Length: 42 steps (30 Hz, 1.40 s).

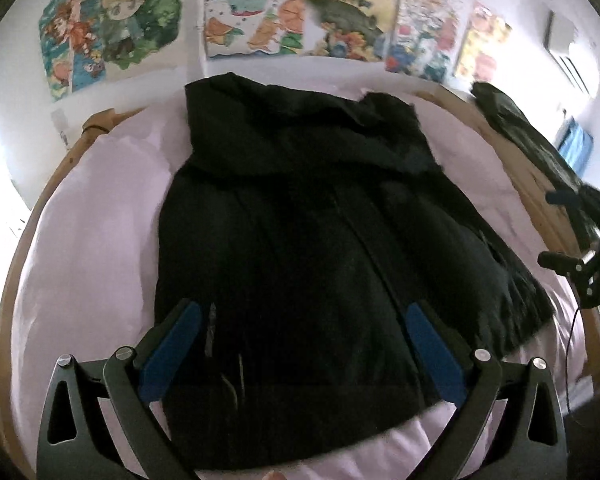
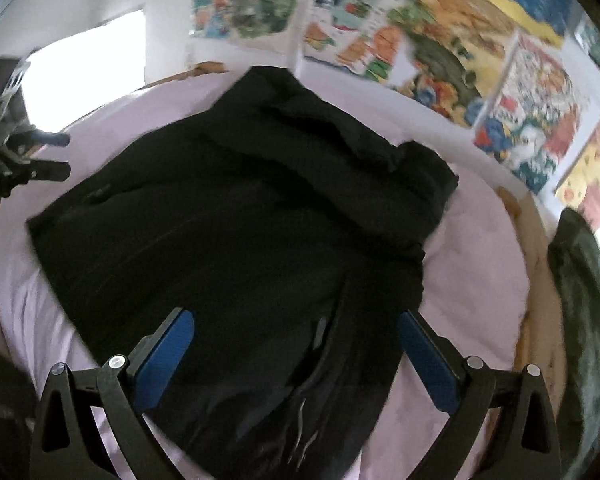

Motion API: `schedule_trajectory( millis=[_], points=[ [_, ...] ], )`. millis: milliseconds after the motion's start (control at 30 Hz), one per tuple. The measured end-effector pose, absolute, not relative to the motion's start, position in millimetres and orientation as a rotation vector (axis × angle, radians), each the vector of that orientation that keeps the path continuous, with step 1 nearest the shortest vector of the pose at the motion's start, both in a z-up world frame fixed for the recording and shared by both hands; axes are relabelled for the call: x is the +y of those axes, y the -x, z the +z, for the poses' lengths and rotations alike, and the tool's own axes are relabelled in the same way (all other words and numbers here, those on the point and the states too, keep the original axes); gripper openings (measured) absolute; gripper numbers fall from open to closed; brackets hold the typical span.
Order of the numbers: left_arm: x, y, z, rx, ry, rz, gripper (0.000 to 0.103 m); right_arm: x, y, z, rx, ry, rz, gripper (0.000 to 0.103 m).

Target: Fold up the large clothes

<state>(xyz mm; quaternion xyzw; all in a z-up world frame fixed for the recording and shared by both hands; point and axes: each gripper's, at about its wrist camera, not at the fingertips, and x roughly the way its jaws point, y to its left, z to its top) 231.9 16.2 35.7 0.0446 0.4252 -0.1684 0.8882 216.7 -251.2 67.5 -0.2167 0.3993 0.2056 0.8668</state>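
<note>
Left wrist view: we hold left gripper tilted down over black jacket on bed, jaws wide, empty; right gripper likewise.

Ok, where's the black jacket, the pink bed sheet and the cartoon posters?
black jacket (image 1: 300,240): left wrist view, middle of its body.
pink bed sheet (image 1: 100,220): left wrist view, bare part left of jacket.
cartoon posters (image 2: 440,52): right wrist view, middle poster.
</note>
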Motion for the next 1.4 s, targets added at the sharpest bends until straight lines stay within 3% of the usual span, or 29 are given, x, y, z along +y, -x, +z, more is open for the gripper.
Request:
schedule_trajectory(
  millis=[267, 533, 1033, 1400],
  points=[
    [3, -181, 30, 0.846, -0.201, -0.386, 0.101, -243, -160, 65, 0.877, 0.445, 0.454, 0.103],
    [-5, -151, -28, 0.776, -0.611, -0.42, 0.101, -249, -136, 22, 0.876, 0.659, 0.465, 0.103],
    [24, -150, -102, 0.889, -0.817, -0.37, 0.101, -255, -130, -57, 0.964, 0.898, 0.435, 0.103],
    [31, -157, -117, 0.795, -0.888, -0.242, 0.102, -262, -135, -66, 0.955, 0.93, 0.389, 0.103]
  ],
)
